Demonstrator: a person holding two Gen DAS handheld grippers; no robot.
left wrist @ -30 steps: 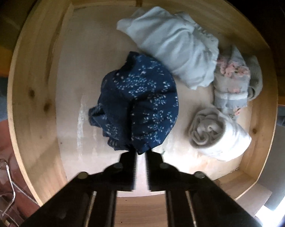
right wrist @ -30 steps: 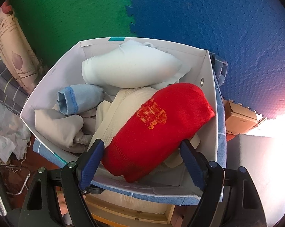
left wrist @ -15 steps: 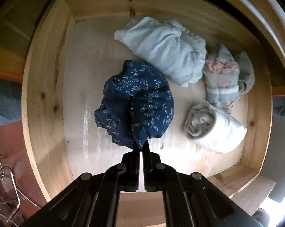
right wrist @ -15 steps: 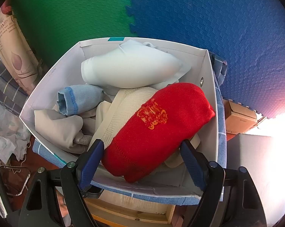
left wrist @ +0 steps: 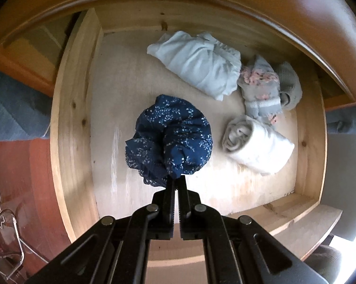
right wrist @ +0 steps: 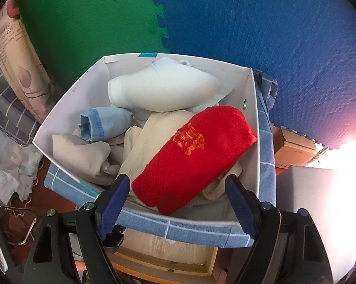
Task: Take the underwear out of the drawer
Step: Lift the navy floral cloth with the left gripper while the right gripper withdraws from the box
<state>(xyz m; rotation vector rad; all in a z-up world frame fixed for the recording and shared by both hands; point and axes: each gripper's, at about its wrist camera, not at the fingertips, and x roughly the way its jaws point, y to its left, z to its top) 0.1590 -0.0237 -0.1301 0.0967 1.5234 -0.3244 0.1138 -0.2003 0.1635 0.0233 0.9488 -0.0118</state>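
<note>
left gripper (left wrist: 177, 181): jaws pinched tight on a fold of the navy underwear (left wrist: 170, 139), pointing straight down into the drawer (left wrist: 70, 108).
right gripper (right wrist: 178, 190): jaws wide apart, nothing between the pads; hangs over the near edge of a white bin (right wrist: 69, 99) of folded clothes.
underwear, place: bunched under the left tips, over mid-floor of the drawer, nearer its left wall; looks lifted off the floor, can't be sure.
handling: light, limp, thin cloth; no crush risk. Judgement: a pinch on one fold will carry it, but loose parts will dangle and may catch the drawer's front edge.
hold point: a thick gathered fold, as now; the lace edge looks flimsy, avoid it.
texture: navy with small white sprigs, scalloped lace trim on the lower left.
others: pale blue bundle (left wrist: 196, 64) by the back wall, floral grey piece (left wrist: 260, 87) by the right wall, white roll (left wrist: 258, 146) near the front right corner.
drawer: bare pine walls, pale ply floor.
</note>
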